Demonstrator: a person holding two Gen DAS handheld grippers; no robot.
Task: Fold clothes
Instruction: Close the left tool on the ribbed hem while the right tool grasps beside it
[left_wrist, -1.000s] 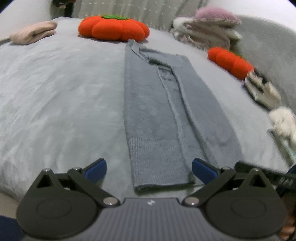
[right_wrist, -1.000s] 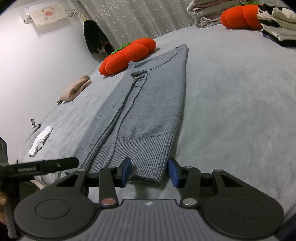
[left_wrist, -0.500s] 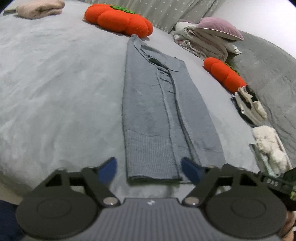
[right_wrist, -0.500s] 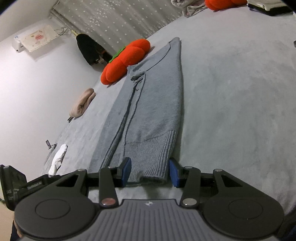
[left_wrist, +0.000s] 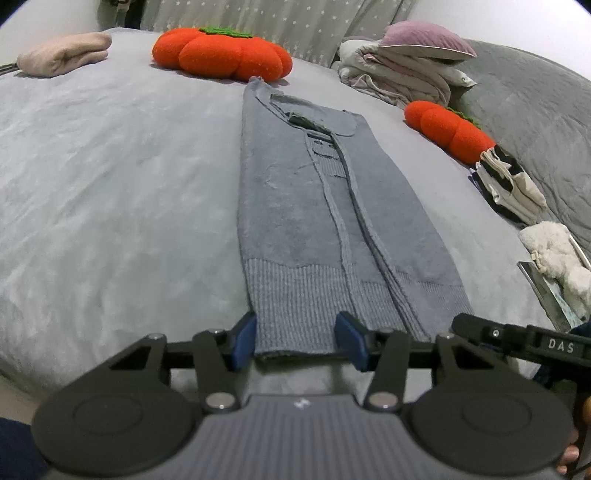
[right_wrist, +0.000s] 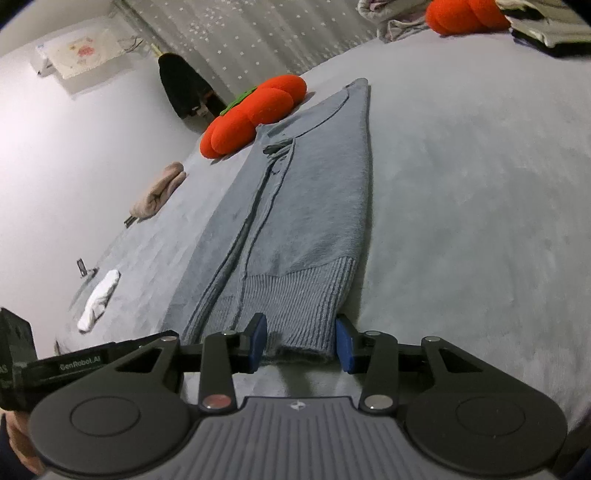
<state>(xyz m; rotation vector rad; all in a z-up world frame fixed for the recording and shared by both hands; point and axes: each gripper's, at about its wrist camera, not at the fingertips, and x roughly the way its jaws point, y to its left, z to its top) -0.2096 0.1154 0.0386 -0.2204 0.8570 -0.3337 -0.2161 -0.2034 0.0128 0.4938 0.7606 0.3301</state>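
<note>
A grey-blue knit sweater (left_wrist: 314, 206) lies on the grey bed (left_wrist: 110, 184), folded lengthwise into a long strip. Its collar is at the far end and its ribbed hem is nearest me. My left gripper (left_wrist: 297, 343) sits at the hem's left corner. Its jaws are closing, with the hem flat between the blue pads and not pinched. In the right wrist view the same sweater (right_wrist: 306, 206) runs away from me. My right gripper (right_wrist: 301, 343) straddles the hem's right corner, jaws closing slightly, the ribbing between them a little bunched.
An orange pumpkin cushion (left_wrist: 221, 55) lies beyond the collar, and a second one (left_wrist: 448, 129) to the right. Piled bedding (left_wrist: 406, 70), folded clothes (left_wrist: 509, 184) and a fluffy white item (left_wrist: 554, 254) line the right side. A pink garment (left_wrist: 62, 57) and a white sock (right_wrist: 98, 295) lie left.
My left gripper's jaws have narrowed from wide open to just around the hem's left corner. The right gripper has stayed at the right corner, rolling slightly.
</note>
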